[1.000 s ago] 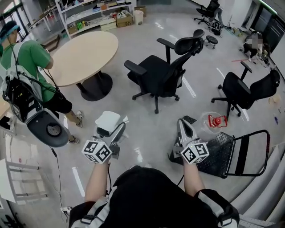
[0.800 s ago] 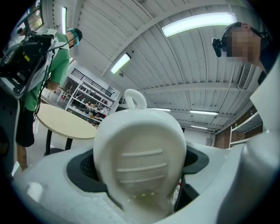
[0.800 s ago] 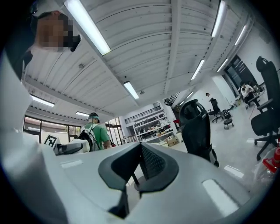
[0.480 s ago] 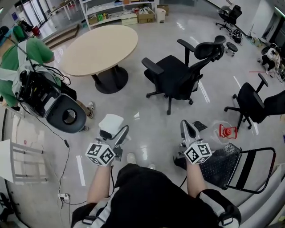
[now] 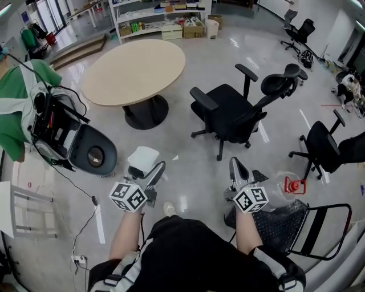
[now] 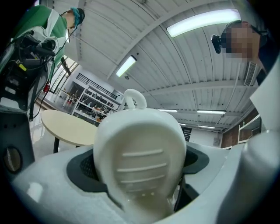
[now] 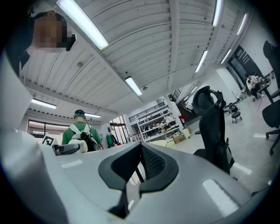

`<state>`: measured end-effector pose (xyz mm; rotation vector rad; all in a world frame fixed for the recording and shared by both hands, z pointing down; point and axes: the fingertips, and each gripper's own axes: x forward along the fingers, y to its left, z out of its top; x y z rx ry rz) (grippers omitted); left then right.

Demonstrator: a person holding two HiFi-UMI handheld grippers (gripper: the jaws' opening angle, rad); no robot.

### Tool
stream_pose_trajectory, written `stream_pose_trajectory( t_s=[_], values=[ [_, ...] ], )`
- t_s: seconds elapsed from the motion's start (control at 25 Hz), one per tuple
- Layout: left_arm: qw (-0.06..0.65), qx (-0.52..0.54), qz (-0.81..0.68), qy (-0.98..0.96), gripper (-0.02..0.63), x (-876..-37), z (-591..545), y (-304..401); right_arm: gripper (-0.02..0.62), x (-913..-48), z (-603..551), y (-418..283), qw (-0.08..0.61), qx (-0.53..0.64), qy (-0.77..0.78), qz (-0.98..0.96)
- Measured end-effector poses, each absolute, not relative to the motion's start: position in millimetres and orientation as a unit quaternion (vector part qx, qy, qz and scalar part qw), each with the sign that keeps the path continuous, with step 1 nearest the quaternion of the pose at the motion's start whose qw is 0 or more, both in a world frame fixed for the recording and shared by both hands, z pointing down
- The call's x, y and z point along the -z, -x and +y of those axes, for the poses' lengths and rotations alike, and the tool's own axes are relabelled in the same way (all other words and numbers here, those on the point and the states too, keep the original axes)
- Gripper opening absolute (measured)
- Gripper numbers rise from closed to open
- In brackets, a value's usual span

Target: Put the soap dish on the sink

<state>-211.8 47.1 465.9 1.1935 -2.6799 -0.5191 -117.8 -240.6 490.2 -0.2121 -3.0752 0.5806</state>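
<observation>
Spreading out below was a glossy grey floor point(image 5: 188, 154), and on it the big round table point(image 5: 134, 71) with its pale top and dark pedestal, bare on top, well ahead of the person holding the grippers. Behind the table ran white shelving point(image 5: 154, 17) packed with boxes. To the right of the table stood a black office chair point(image 5: 239, 114), and a second black chair point(image 5: 333, 151) sat further right, near the edge. At far left a person in a green top point(image 5: 14, 114) carried a bulky backpack rig. Low on the right, just beside the holder's arm, was a black folding chair point(image 5: 308, 228) with a mesh seat, and a small red object point(image 5: 293, 185) lay on the floor near it. Now the hands: the left gripper point(image 5: 149, 174) was clamped on the white soap dish point(image 5: 141, 157), held out over the floor; its own view showed the soap dish point(image 6: 142, 162) wedged between the jaws, ribbed hollow facing the camera. The right gripper point(image 5: 236, 169) pointed forward, and in its own view the right gripper point(image 7: 140, 175) had its jaws together with nothing in them.
</observation>
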Motion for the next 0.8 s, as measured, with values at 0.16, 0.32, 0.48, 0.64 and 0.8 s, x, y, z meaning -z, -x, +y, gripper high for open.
stream_pose_trajectory(
  t_s=[0.16,0.32,0.48,0.64,0.8],
  values=[
    [0.065,0.180,-0.897,-0.398,0.480,-458,58,245,0.006,-481,-228,152,-0.007,-0.177,0.077,-0.981],
    [0.066,0.194,-0.898,-0.389,0.480,-467,69,265,0.006,-486,-216,182,0.003,-0.172,0.087,-0.981],
    [0.064,0.198,-0.903,-0.375,0.480,-469,91,288,0.006,-483,-198,213,0.005,-0.169,0.102,-0.980],
    [0.056,0.197,-0.909,-0.363,0.480,-465,117,308,0.006,-479,-175,242,0.004,-0.166,0.117,-0.979],
    [0.051,0.186,-0.913,-0.359,0.480,-462,137,320,0.006,-476,-150,264,0.004,-0.164,0.129,-0.978]
  ],
)
